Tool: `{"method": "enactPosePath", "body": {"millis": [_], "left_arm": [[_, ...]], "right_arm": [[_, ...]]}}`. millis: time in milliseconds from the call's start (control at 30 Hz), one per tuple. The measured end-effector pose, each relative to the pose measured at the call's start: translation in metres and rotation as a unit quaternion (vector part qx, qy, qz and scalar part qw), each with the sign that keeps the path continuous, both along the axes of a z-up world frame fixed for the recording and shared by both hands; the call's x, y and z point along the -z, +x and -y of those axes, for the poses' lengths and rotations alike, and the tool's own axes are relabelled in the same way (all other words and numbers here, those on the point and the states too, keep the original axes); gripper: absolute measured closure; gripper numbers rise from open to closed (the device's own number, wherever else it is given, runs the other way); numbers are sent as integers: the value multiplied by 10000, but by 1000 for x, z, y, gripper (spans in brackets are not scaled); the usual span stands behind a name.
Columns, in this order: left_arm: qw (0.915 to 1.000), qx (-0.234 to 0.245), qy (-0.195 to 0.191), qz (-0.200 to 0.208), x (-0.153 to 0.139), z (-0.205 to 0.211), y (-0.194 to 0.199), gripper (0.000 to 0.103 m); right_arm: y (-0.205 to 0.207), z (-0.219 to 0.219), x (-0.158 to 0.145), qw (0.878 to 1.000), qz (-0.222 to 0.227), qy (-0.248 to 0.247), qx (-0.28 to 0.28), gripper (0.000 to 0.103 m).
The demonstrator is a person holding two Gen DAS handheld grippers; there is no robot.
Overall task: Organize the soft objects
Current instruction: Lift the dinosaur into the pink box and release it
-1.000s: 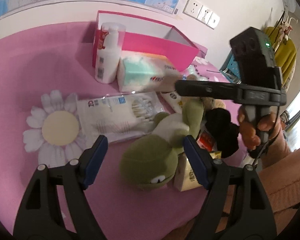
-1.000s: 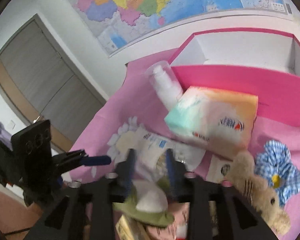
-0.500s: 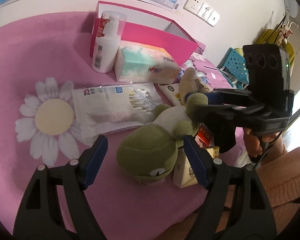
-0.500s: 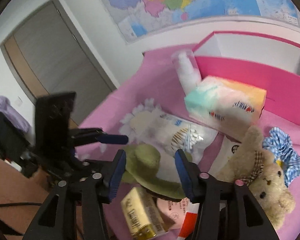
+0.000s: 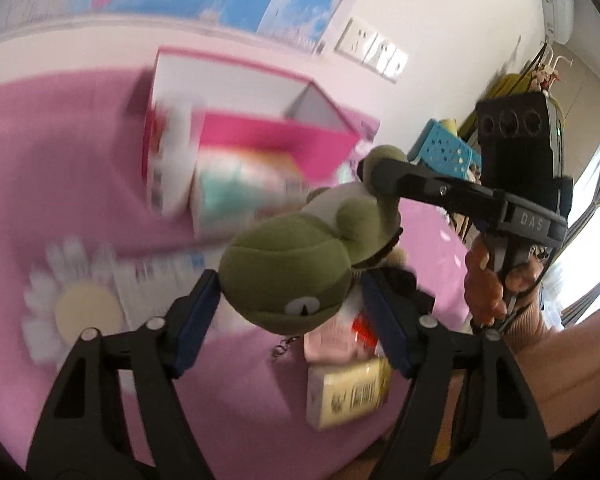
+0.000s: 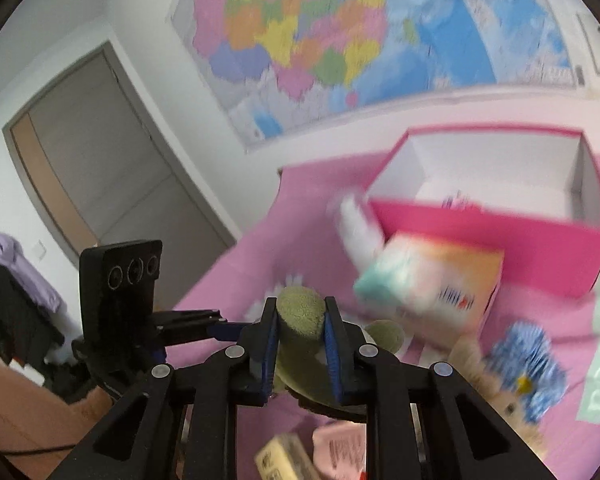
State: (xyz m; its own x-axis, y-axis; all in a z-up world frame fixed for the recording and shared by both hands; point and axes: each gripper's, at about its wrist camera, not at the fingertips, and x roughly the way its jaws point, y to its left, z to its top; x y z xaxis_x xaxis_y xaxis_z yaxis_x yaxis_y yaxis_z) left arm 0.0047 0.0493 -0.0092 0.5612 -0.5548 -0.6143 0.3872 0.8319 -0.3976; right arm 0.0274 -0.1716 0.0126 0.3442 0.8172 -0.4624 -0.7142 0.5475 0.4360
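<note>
The right tongs [image 6: 301,344], jaws just closing, pinched the frog [image 5: 288,276] by a limb, lifted off the pink table [image 5: 60,168]. The left tongs [image 5: 292,324], also closing, cradled its head, barely touching. Best carried level together to the box [image 6: 496,232].

"DAS" on right gripper [image 5: 374,174]

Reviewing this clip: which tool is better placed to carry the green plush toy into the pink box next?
Right. The right tool is already shut on a limb of the green plush toy, with the pink box open ahead of it. The left tool only straddles the toy's head; whether its pads press is unclear.
</note>
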Motion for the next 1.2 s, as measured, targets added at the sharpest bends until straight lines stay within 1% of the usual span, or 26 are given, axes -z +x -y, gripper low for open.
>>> {"method": "enactPosePath", "body": {"millis": [67,167,300,400,500,633,700,833,967,1033,1100,1167,1200], "left_arm": [[9999,-29,10,170,-15,0,11,35],[9991,-42,9,410,-37,1,31,36],[9975,-125,238,650,-64,4,59,36],[9965,-237,400,701,-78,4,86,36],[9958,-332,521,675,-82,3,111,36],[9947,-396,773,556,-81,8,142,36],[9943,-415,877,433,-77,11,157,36],[9926,-438,1102,248,-67,13,177,36],[9903,-483,1298,75,-57,14,193,36],[9885,-539,1413,-37,-50,15,201,36],[9855,-653,1564,-114,-44,15,207,36],[9845,-749,1580,-122,-43,13,209,36],[9846,-806,1546,-136,-43,11,209,36]], "right_arm": [[7,4,-14,9997,136,131,131,83],[20,9,-35,9982,382,331,331,83],[41,9,-57,9953,655,492,524,83],[60,6,-68,9933,795,539,645,83],[82,4,-72,9924,773,612,740,83],[113,4,-65,9921,561,688,887,83],[126,2,-60,9922,470,656,945,82],[153,-2,-44,9923,209,638,1042,82],[169,-5,-28,9919,26,602,1120,82],[177,-8,-19,9919,-63,503,1166,82],[184,-12,-10,9922,-180,365,1181,79],[190,-16,0,9922,-320,163,1196,77],[193,-18,5,9918,-387,44,1216,71]]}}
